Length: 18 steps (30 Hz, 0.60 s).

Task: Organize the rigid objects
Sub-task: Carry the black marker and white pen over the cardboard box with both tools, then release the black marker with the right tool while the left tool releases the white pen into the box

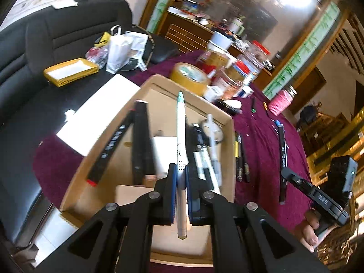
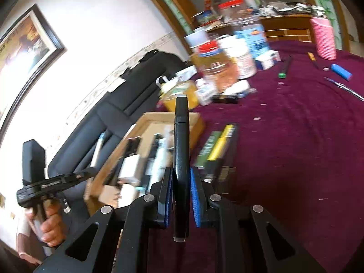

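My left gripper is shut on a white pen and holds it above an open cardboard box that has several black markers and pens in it. My right gripper is shut on a black marker, held over the maroon tablecloth just right of the same box. A few pens and a black marker lie on the cloth right of the box. The right gripper's body shows in the left wrist view.
A tape roll, jars and small boxes crowd the table behind the cardboard box. A pink cup stands at the far right. A black sofa with bags is to the left. Scissors and a blue item lie on the cloth.
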Each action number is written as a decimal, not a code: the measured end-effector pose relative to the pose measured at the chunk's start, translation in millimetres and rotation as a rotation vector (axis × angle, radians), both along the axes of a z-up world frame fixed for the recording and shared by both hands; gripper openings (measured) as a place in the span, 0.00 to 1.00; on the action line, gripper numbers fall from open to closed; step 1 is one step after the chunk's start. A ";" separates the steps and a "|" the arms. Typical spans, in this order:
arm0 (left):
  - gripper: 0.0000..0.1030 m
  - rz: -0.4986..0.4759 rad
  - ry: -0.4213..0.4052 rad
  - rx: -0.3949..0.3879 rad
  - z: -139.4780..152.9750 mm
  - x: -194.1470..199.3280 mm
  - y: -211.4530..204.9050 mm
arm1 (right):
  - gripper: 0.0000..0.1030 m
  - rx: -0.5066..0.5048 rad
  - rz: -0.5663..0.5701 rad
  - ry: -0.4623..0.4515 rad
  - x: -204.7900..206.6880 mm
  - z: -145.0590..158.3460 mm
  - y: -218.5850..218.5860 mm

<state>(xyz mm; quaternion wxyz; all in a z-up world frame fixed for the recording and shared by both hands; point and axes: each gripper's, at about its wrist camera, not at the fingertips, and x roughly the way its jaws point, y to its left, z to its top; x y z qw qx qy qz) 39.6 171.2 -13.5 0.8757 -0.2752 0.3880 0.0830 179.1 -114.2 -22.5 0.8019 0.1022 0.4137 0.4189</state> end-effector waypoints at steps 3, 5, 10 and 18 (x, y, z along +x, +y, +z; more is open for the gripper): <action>0.07 0.014 -0.001 -0.015 -3.5 -5.6 10.9 | 0.16 0.005 0.049 0.010 -8.1 7.2 27.6; 0.07 0.020 -0.004 -0.019 -5.1 -9.1 16.5 | 0.16 -0.014 0.066 0.010 -10.3 10.7 46.9; 0.07 0.038 -0.004 -0.030 -9.5 -10.5 31.8 | 0.16 -0.067 0.086 0.042 -7.6 3.8 89.4; 0.07 0.054 0.021 -0.032 -19.1 -2.9 50.1 | 0.16 -0.123 0.072 0.103 21.3 -25.5 124.4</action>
